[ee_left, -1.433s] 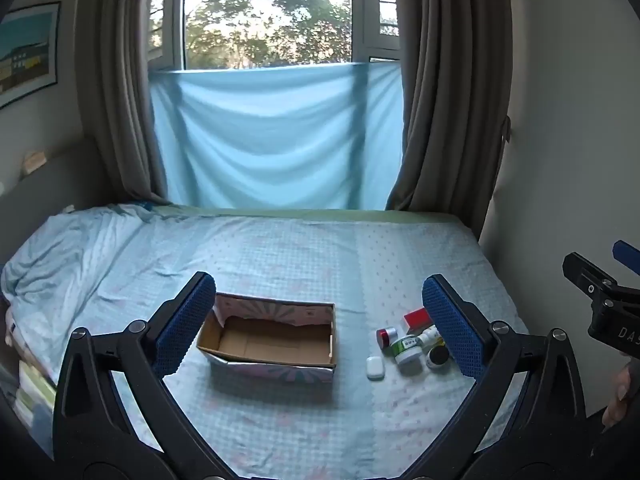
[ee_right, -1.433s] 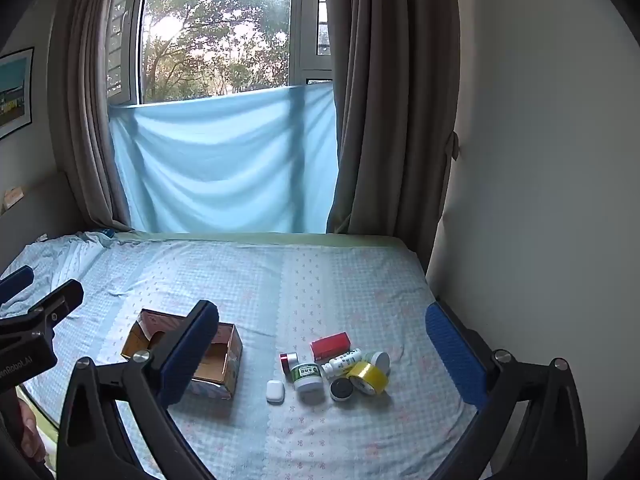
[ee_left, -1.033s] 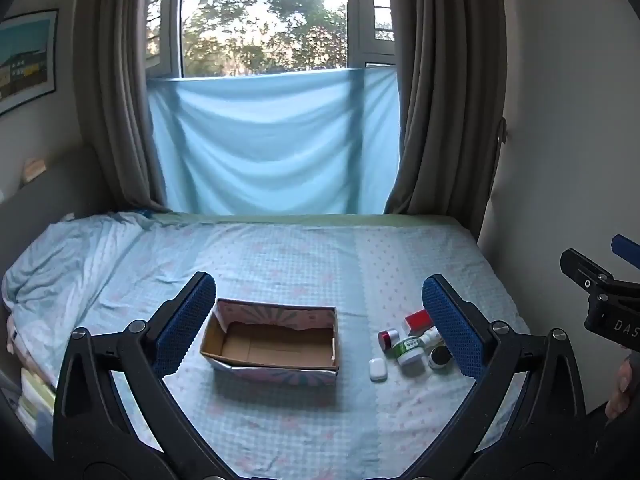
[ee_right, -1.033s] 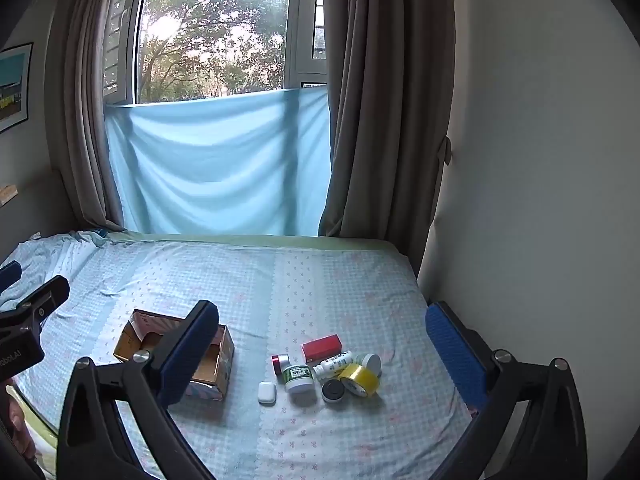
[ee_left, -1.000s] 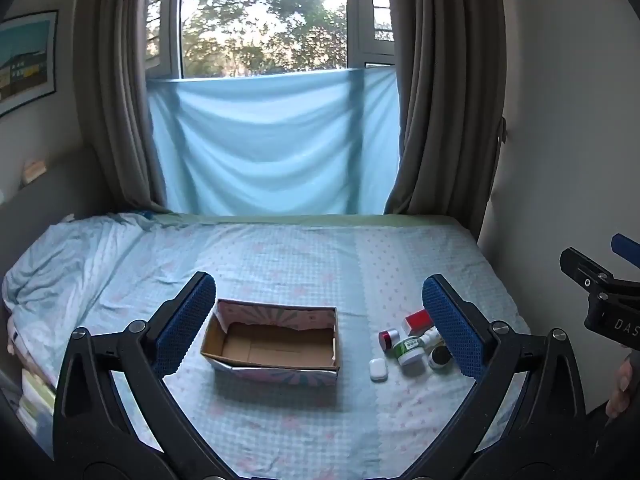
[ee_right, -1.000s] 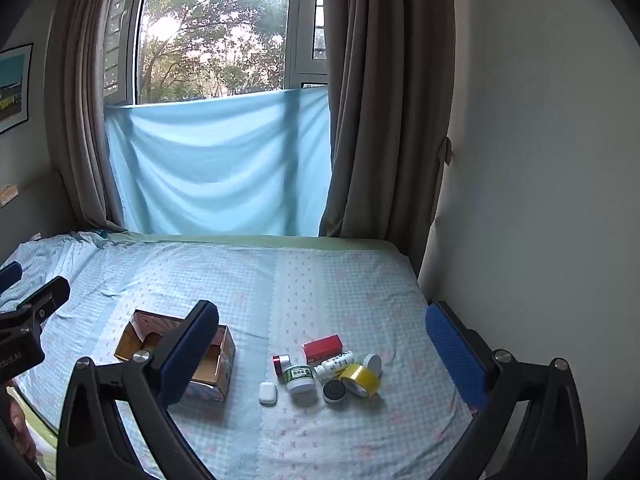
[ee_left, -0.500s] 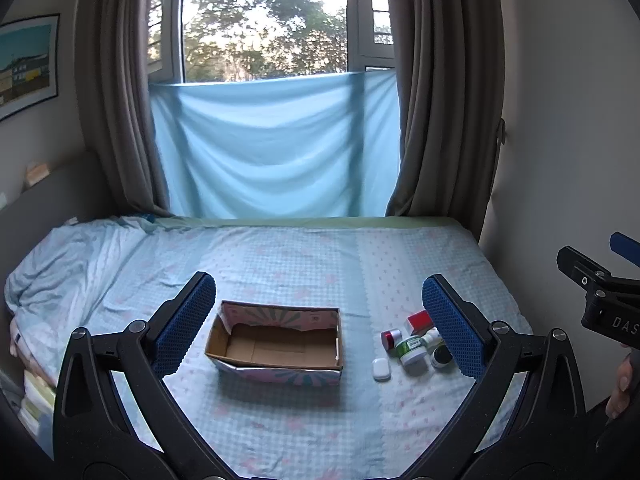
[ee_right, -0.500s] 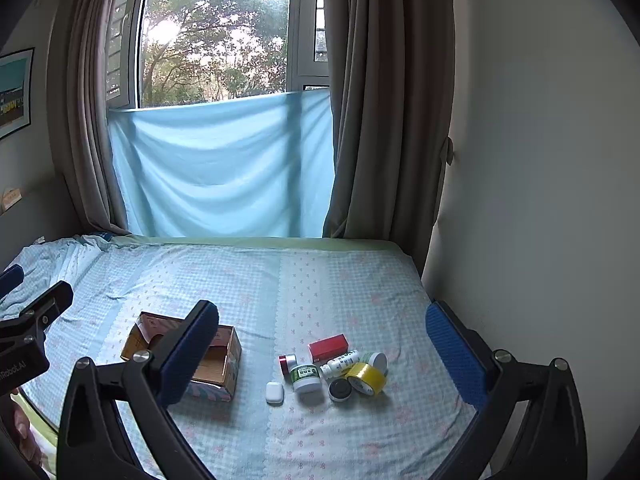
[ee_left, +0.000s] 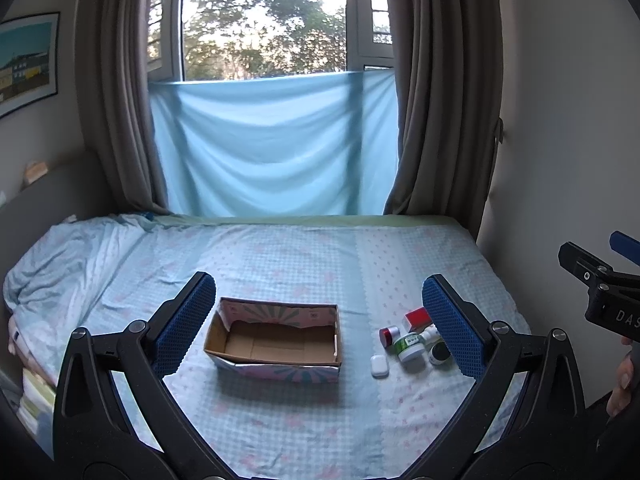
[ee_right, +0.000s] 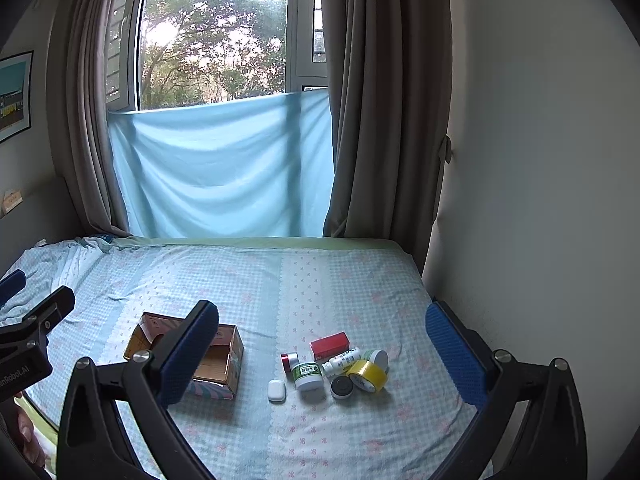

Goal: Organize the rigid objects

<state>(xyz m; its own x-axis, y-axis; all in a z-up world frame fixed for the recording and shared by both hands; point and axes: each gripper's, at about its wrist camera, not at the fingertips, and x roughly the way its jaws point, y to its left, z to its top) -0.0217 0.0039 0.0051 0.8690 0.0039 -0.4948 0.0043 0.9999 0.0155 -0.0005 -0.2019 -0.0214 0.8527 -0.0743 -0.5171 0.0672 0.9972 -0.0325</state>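
Honestly, you're at the very start: nothing is in the box and nothing is picked up. Going left to right, your left gripper (ee_left: 316, 322) hangs above the bed (ee_left: 280, 252) with its jaws spread wide and empty, framing the open cardboard box (ee_left: 276, 342), which sits left of centre on the sheet and looks bare inside. To its right, well apart from it, is the little pile. From the right wrist view I count seven things, one of each: a white earbud case (ee_right: 276, 390), a small red-capped jar (ee_right: 289, 361), a green-labelled white tub (ee_right: 307, 376), a red box (ee_right: 329, 344), a white bottle lying down (ee_right: 341, 359), a black round lid (ee_right: 342, 386) and a yellow tape roll (ee_right: 367, 375). Something pale sits behind the tape; can't tell what. Your right gripper (ee_right: 322, 350) is also released and empty, hovering short of the pile. I'd say next up is dropping it over an outlier like the earbud case, since the rest touch each other.
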